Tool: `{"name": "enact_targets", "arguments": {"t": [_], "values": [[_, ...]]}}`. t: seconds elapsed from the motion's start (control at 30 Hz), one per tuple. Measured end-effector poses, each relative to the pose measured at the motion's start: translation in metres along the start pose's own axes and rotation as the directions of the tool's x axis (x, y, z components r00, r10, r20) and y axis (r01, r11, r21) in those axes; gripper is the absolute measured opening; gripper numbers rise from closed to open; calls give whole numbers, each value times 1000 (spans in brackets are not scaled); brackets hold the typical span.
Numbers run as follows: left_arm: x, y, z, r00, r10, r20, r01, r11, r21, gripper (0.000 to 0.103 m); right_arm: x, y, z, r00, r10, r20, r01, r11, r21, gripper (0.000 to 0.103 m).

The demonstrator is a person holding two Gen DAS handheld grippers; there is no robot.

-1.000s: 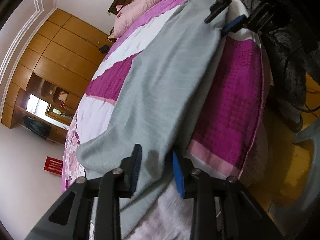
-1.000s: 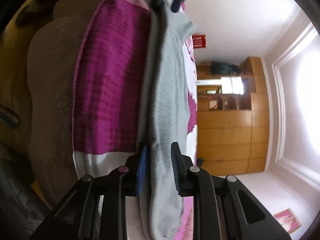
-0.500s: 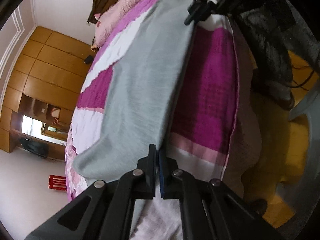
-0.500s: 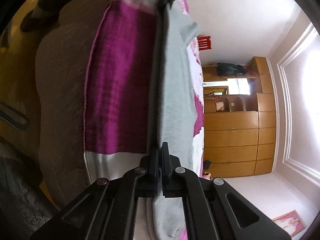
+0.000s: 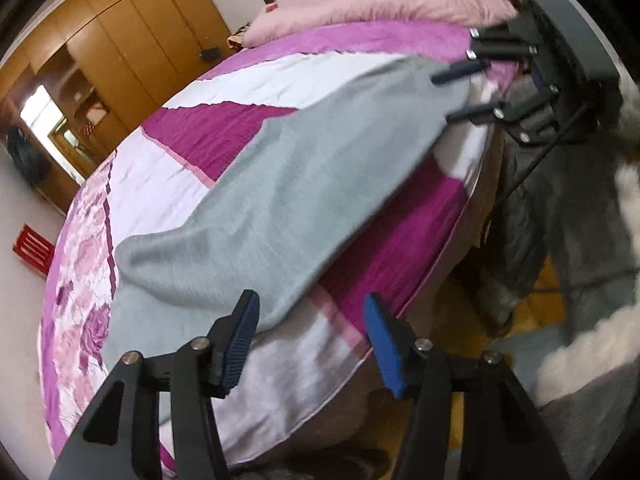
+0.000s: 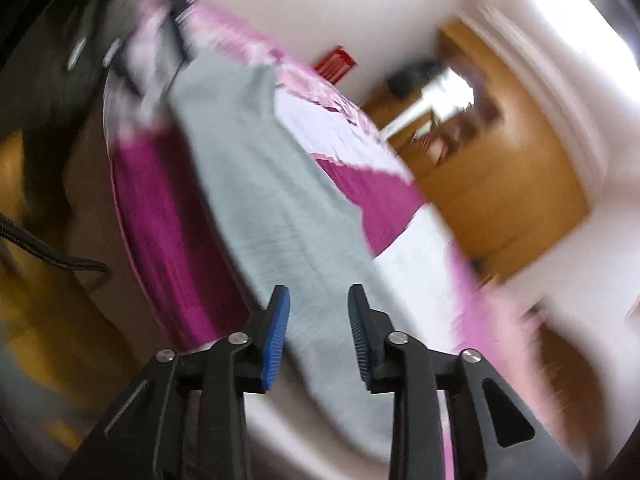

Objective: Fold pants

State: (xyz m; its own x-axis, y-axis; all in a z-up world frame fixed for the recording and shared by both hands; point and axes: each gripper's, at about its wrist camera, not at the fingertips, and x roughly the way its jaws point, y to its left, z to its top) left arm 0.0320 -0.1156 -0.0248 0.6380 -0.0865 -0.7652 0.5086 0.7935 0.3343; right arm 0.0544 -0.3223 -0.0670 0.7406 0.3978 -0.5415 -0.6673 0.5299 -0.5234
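Grey pants [image 5: 288, 196] lie folded lengthwise in a long strip on the magenta, white and pink bedspread [image 5: 192, 128]. My left gripper [image 5: 310, 338] is open and empty, hovering above the near end of the pants by the bed's edge. My right gripper [image 5: 460, 92] shows at the far end in the left wrist view, open, over the other end of the pants. In the blurred right wrist view the right gripper [image 6: 318, 328] is open and empty above the pants [image 6: 280, 216].
A pink pillow [image 5: 380, 4] lies at the head of the bed. Wooden wardrobes [image 5: 120, 48] line the far wall. A red crate [image 5: 32, 248] stands on the floor. A grey fuzzy garment [image 5: 560, 220] is beside the bed.
Both grippers were shut on the pants' ends half a second ago. Now both have opened, let the pants go onto the bed, and pulled back and up.
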Motion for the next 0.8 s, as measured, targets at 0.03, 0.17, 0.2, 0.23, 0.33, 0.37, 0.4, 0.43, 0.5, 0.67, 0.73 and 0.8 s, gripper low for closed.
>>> {"name": "enact_targets", "arguments": {"t": [0.03,0.17,0.2,0.23,0.33,0.37,0.4,0.43,0.5,0.67,0.73,0.8], "values": [[-2,-1,3,1000,0,5,0,1000,-7,59,-5,-10,-3,1000,28,2,-28,997,73,34],[0,-4,11,1000,13,23,-12,999,-44,59,-16,-55,-23,998,59,5,-56,918,392,34],[3,-2,14,1000,11,26,-9,997,-72,59,-13,-68,-25,997,74,5,-68,885,460,34],[8,3,16,1000,3,26,0,995,-104,59,-10,-83,-33,996,94,-1,-79,836,544,34],[13,18,14,1000,-14,28,19,980,-200,59,13,-129,-68,982,188,-12,-109,619,778,9],[15,24,12,1000,-10,26,16,973,-230,59,22,-142,-90,974,227,-1,-117,506,854,5],[17,30,10,1000,-5,25,11,966,-259,59,24,-153,-107,971,239,-8,-100,435,895,5],[18,39,7,1000,-3,27,11,956,-293,59,30,-160,-126,967,252,-33,-61,357,932,5],[16,51,-1,1000,17,26,-7,945,-328,59,38,-168,-158,954,286,-93,24,236,972,1],[7,88,-29,996,92,7,-83,919,-385,59,38,-164,-156,939,268,-216,129,308,943,0],[2,107,-40,991,132,-3,-121,901,-416,59,33,-157,-127,933,175,-314,220,414,883,0],[0,130,-52,986,164,-15,-153,880,-449,63,25,-155,-95,942,102,-319,231,491,840,3]]}}
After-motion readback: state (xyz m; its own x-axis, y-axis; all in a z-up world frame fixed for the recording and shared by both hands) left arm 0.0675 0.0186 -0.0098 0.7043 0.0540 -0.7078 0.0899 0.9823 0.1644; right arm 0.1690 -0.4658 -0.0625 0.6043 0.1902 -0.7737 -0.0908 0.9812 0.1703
